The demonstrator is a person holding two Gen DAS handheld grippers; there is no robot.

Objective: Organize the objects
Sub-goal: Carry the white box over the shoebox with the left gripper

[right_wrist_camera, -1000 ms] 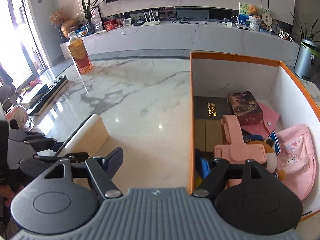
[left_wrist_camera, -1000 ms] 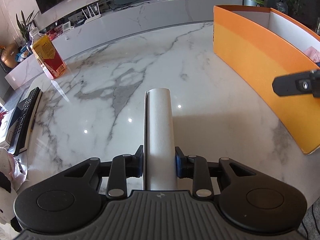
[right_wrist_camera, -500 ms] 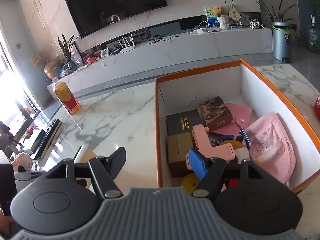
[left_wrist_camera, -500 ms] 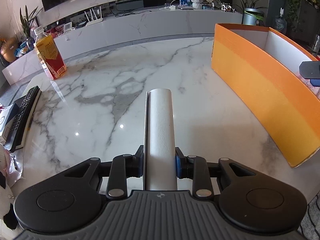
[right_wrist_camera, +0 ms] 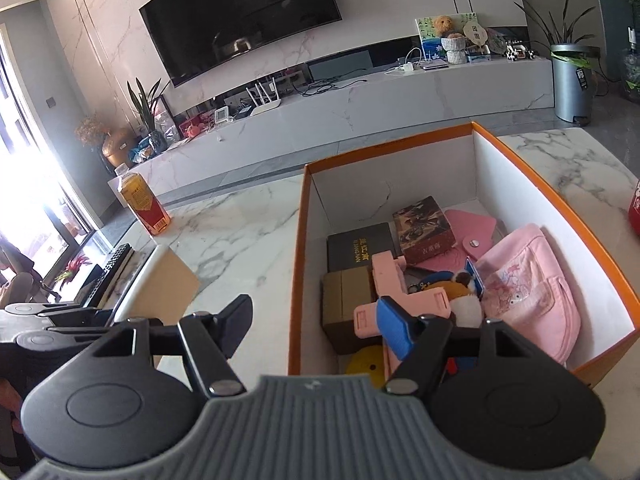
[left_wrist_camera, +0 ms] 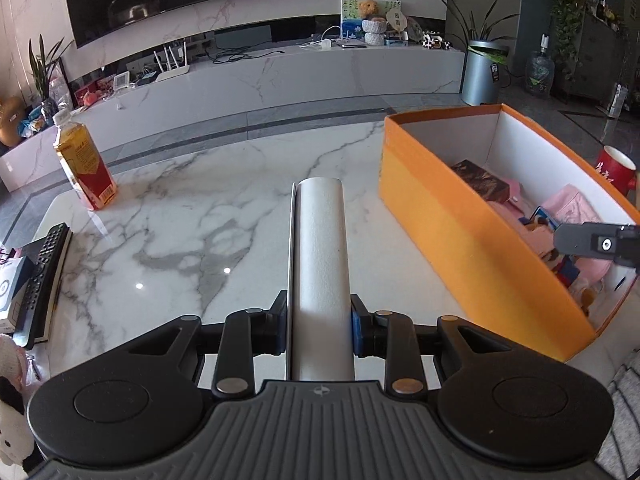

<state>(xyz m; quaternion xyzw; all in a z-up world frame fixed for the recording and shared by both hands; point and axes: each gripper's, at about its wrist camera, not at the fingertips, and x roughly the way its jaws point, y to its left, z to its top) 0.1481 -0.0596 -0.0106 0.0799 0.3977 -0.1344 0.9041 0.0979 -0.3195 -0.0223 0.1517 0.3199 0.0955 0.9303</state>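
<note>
My left gripper (left_wrist_camera: pixel 319 330) is shut on a long white box (left_wrist_camera: pixel 320 256) that points forward above the marble table (left_wrist_camera: pixel 200 216). The same box shows in the right wrist view (right_wrist_camera: pixel 160 280), with a tan end face. The orange storage box (left_wrist_camera: pixel 452 216) stands to the right; it also shows in the right wrist view (right_wrist_camera: pixel 298 248). It holds dark boxes, a pink holder (right_wrist_camera: pixel 394 280), a plush toy and a pink hat (right_wrist_camera: pixel 532 284). My right gripper (right_wrist_camera: pixel 316 326) is open and empty, straddling the box's near left wall.
An orange drink bottle (left_wrist_camera: pixel 82 162) stands at the table's far left. A remote and a keyboard (left_wrist_camera: pixel 44 272) lie along the left edge. A red mug (left_wrist_camera: pixel 616 170) stands right of the storage box. A TV console runs behind the table.
Both grippers have risen and tilted up, so more of the room and the storage box's inside shows. The left still holds the white box; the right stays open.
</note>
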